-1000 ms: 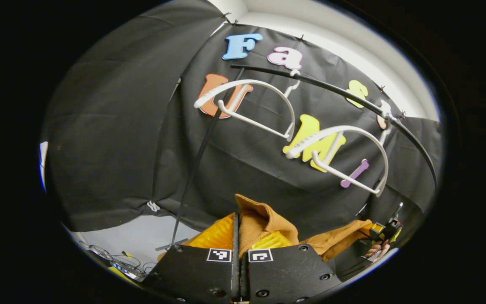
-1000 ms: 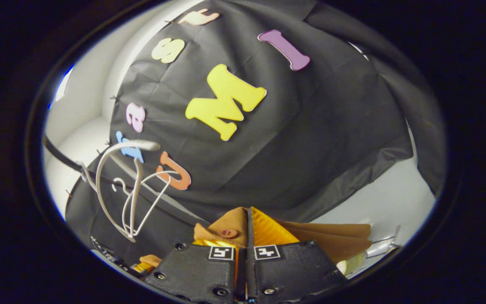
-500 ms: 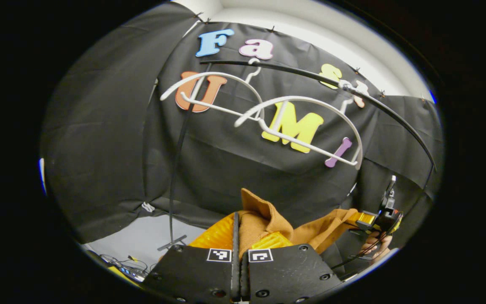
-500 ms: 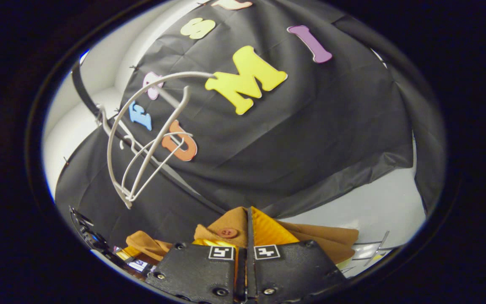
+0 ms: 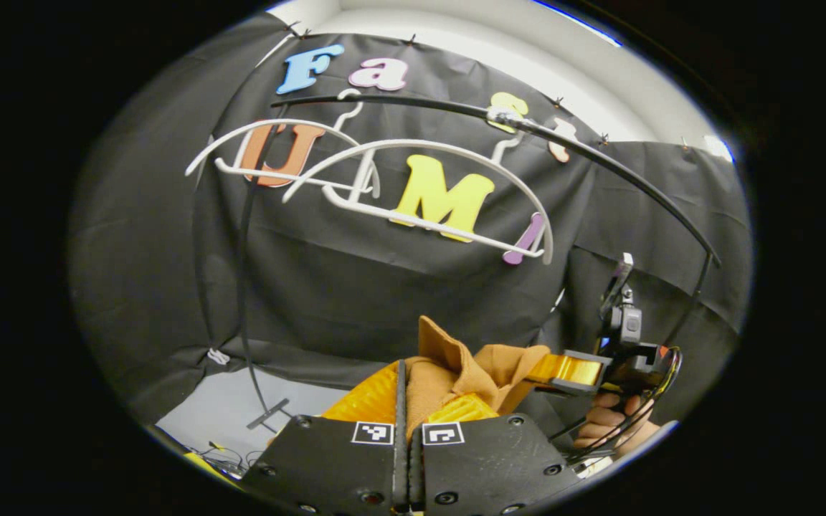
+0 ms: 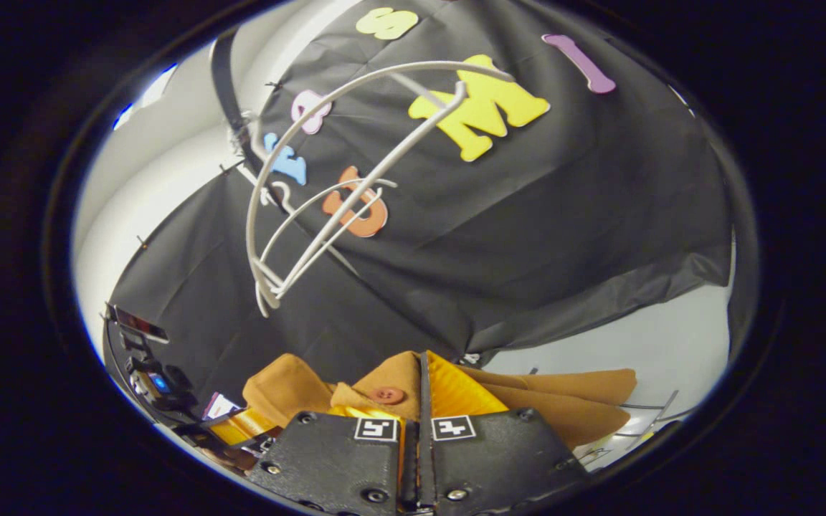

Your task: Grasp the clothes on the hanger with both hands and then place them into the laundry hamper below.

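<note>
While both grippers (left (image 5: pixel 407 401), right (image 6: pixel 419 401)) pinch brown garment (image 5: pixel 456 358), hangers (image 5: pixel 413 186) hang bare.

- My two grippers have come closer together, bunching the brown shirt (image 5: pixel 456 358)
- The white hangers (image 5: pixel 384 179) now sit higher above me, so I've gone down

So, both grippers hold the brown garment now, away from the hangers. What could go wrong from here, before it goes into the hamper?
1. Each gripper pinches only an edge: the left gripper and the right gripper are shut on the brown garment. The fabric could slip from one grip and hang lopsided.
2. Loose cloth trails beside the right gripper, so it may drape over the hamper's rim instead of dropping in.
3. The white hangers hang on the rail nearby; a raised fold could snag them.
</note>
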